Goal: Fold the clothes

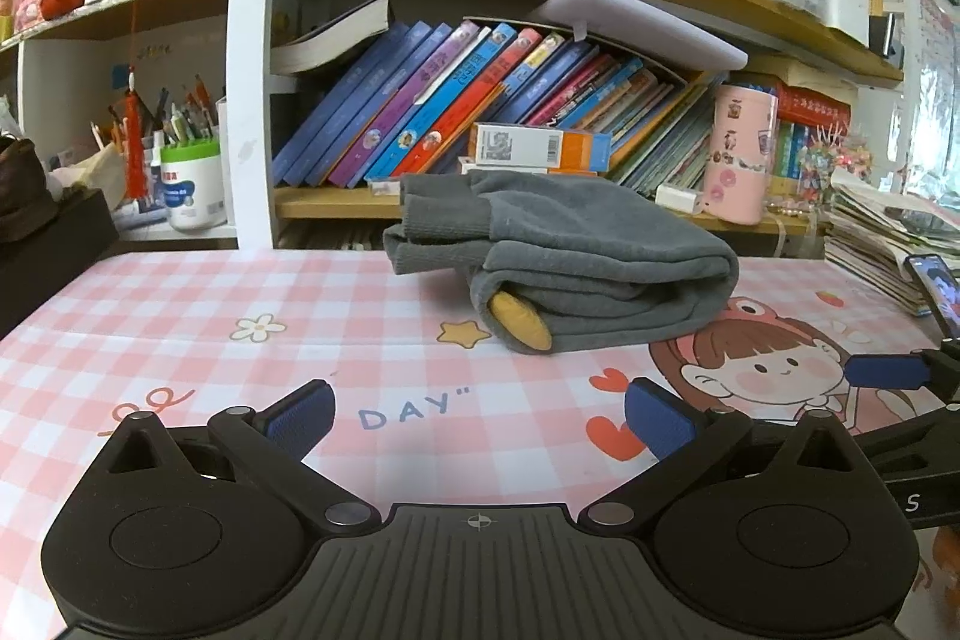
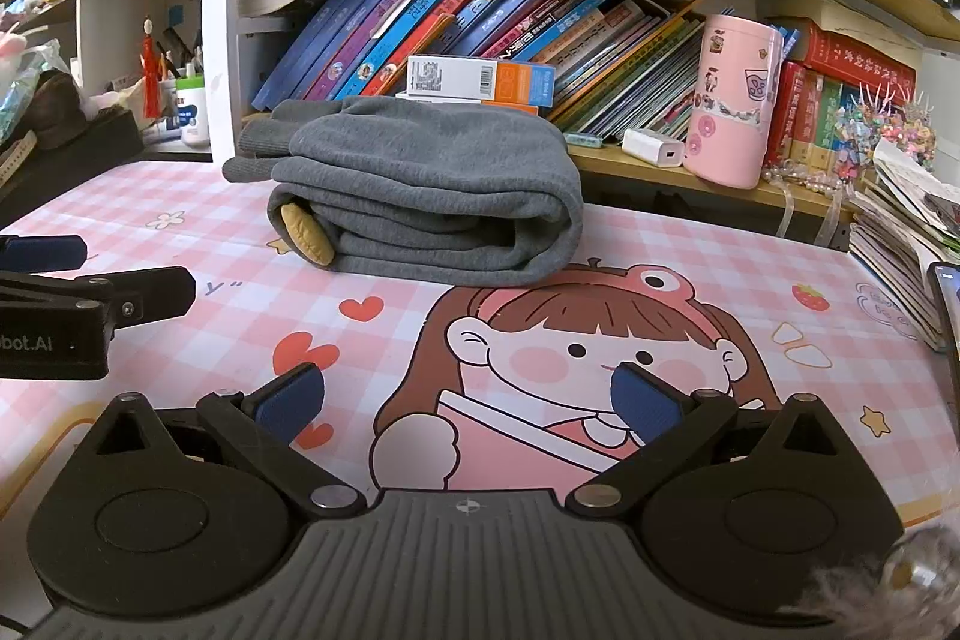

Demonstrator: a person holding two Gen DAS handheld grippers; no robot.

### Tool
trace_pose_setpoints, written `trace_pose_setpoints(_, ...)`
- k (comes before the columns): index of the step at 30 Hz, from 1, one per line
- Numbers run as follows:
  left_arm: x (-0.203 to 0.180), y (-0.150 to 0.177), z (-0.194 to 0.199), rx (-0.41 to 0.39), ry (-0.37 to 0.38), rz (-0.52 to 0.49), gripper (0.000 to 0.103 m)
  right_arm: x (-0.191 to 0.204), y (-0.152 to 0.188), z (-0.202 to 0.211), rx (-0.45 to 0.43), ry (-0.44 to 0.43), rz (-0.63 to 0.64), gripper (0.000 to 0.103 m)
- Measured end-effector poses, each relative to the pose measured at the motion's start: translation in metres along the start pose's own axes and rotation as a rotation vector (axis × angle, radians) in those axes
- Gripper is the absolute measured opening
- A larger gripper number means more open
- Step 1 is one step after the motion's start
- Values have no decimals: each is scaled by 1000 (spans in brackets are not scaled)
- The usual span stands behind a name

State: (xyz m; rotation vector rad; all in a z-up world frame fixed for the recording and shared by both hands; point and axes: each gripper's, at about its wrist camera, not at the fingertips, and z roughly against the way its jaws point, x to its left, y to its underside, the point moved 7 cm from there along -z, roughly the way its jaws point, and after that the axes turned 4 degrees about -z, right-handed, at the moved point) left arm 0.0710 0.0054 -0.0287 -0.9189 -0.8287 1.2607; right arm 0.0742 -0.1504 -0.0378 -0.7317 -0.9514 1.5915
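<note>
Grey garment (image 1: 576,268) folded in bundle, yellow patch showing, on table.

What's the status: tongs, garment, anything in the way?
Left tongs open, empty. Right tongs open, empty. Grey garment folded on the mat, untouched. Nothing between.

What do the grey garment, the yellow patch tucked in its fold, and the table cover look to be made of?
Grey garment: soft matte knit, probably fleece or sweatshirt cotton; thick rounded folds, ribbed cuff at its left. Yellow patch: looks like padded, ridged fabric, uncertain. Table cover: smooth printed sheet, likely vinyl or plastic; it lies flat with a faint sheen.
</note>
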Motion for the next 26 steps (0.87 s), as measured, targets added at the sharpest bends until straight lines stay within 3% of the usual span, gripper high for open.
trace_pose_setpoints(26,-3,0,2,-16,13,-8,103,-1,1,-2,12,-2,0,103)
